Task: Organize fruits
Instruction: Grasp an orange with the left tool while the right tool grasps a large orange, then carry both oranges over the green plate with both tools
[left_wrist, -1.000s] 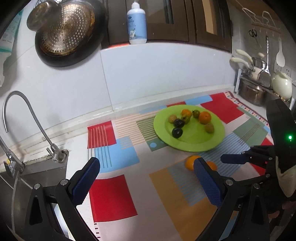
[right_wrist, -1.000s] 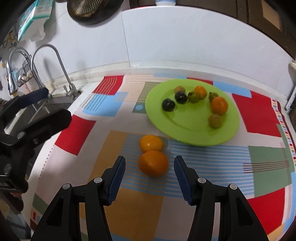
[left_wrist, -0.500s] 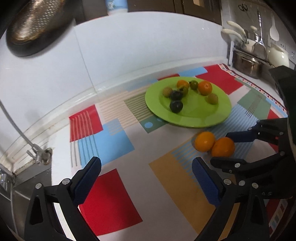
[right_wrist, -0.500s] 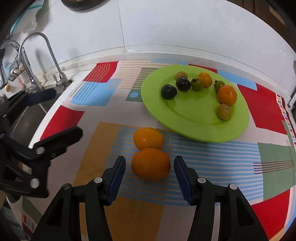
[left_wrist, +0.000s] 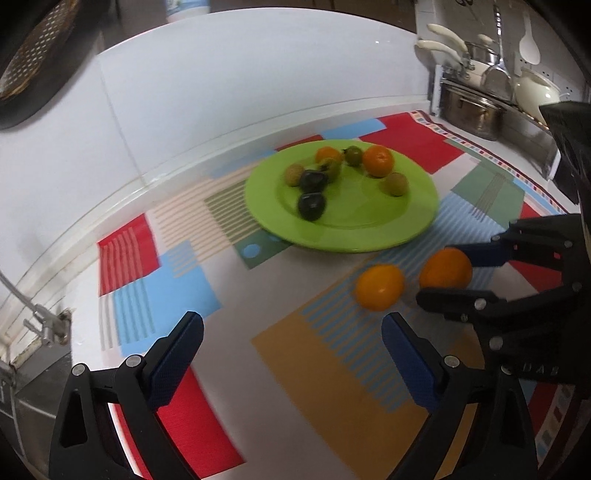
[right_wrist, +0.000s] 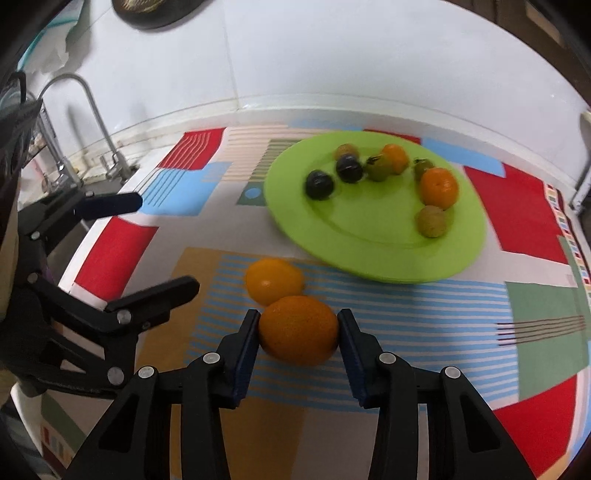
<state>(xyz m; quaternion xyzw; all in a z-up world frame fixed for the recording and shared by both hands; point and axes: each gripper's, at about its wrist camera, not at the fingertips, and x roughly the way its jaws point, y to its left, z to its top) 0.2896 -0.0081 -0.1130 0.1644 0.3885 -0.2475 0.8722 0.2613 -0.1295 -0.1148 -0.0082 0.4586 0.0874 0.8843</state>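
My right gripper (right_wrist: 298, 325) is shut on an orange (right_wrist: 298, 334) that rests on the patterned mat; it also shows in the left wrist view (left_wrist: 445, 273). A second orange (right_wrist: 274, 280) lies right behind it, touching, and shows in the left wrist view (left_wrist: 378, 287). A green plate (right_wrist: 454, 258) beyond holds several small fruits, among them a tangerine (right_wrist: 439, 187) and two dark plums (right_wrist: 319, 184). My left gripper (left_wrist: 291, 343) is open and empty, above the mat left of the oranges; it shows in the right wrist view (right_wrist: 162, 243).
A sink and tap (right_wrist: 88, 110) lie at the left end of the counter. A steel pot (left_wrist: 472, 110) and hanging utensils (left_wrist: 495, 55) stand at the far right. A white tiled wall (left_wrist: 240, 81) backs the counter. A dark pan (left_wrist: 29, 62) hangs up left.
My right gripper has moved forward and closed its fingers on the near orange. My left gripper has moved closer to the plate and the oranges, still open.
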